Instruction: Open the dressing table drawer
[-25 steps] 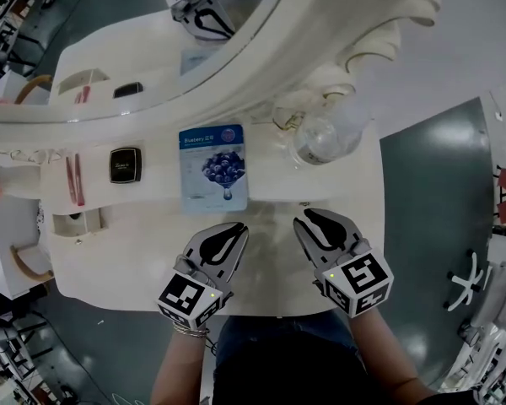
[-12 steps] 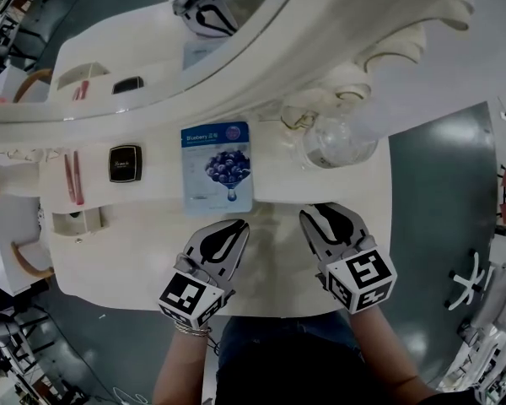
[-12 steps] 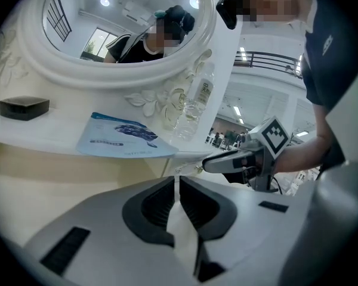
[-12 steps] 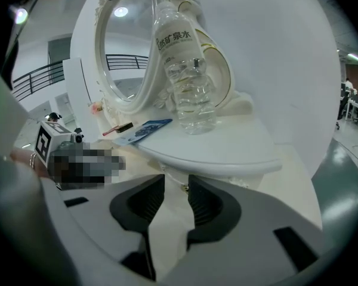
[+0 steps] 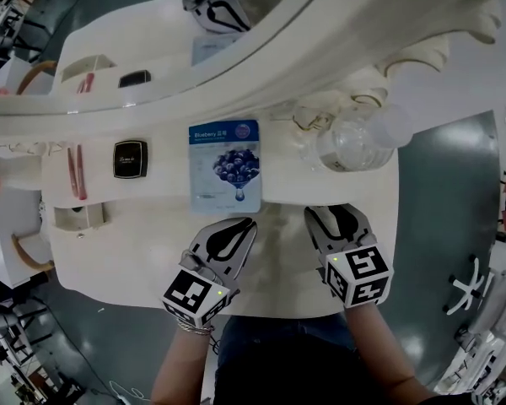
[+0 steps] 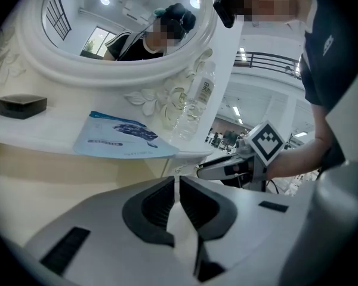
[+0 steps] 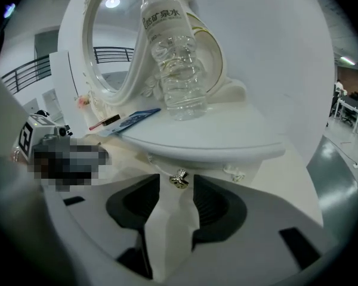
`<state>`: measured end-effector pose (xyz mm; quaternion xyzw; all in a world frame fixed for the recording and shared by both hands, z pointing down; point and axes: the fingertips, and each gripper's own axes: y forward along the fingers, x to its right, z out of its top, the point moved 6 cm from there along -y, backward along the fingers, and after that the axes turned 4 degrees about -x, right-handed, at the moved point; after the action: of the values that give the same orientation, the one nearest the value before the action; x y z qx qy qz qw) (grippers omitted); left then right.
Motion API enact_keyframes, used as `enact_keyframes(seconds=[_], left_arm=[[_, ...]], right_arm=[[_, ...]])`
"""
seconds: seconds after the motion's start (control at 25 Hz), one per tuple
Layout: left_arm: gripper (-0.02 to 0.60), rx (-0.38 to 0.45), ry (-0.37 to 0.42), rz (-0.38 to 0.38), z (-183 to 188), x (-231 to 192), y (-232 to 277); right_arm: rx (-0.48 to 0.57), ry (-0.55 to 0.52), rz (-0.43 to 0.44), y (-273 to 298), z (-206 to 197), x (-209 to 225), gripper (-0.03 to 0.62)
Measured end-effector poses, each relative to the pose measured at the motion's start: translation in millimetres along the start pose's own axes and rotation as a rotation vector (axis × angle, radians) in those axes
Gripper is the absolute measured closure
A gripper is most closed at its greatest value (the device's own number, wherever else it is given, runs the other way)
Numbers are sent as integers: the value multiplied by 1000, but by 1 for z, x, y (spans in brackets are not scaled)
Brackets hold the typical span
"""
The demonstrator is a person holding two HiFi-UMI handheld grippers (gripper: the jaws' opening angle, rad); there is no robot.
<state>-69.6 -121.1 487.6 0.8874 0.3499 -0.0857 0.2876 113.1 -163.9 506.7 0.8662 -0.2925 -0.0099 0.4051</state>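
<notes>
At the left of the dressing table top (image 5: 143,247) I see a slim pink cosmetic stick (image 5: 76,172), with a black compact case (image 5: 130,159) just to its right. A blue blueberry sheet-mask sachet (image 5: 226,164) lies flat near the centre of the top, below the ornate white frame of the oval mirror (image 6: 125,34). The left gripper (image 5: 239,224) hovers over the front part of the table top, just short of the sachet. In the left gripper view its jaws are brought together to a thin slit, with nothing between them. To its right, the right gripper (image 5: 336,213) is lower, at the table's front edge and angled downward. Its jaws have just been opening and now stand well apart. In the right gripper view the small metal drawer knob (image 7: 179,179) sits between the jaw tips, and neither pad presses on it. The knob is mounted on the drawer front (image 7: 209,167), which lies directly beneath the overhanging lip of the table top, with no gap visible at the lip. Behind the right gripper, a clear plastic water bottle (image 5: 354,142) stands upright against the mirror's base, well clear of the sachet.
</notes>
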Motion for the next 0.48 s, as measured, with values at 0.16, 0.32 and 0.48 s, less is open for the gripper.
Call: enact_keyframes(seconds=[0.16,0.32,0.48], left_arm=[[561,-9,-11,1,-4,-1,-1],[561,-12,-12,-8,-6,0,-2],[561,-9,-5,-15,-6,1,-3]], right_arm=[[-4,9,-28,1,1,4,433],[-10,-2,-21,2,2,2,485],[-14,-10,-26,2,1,2,487]])
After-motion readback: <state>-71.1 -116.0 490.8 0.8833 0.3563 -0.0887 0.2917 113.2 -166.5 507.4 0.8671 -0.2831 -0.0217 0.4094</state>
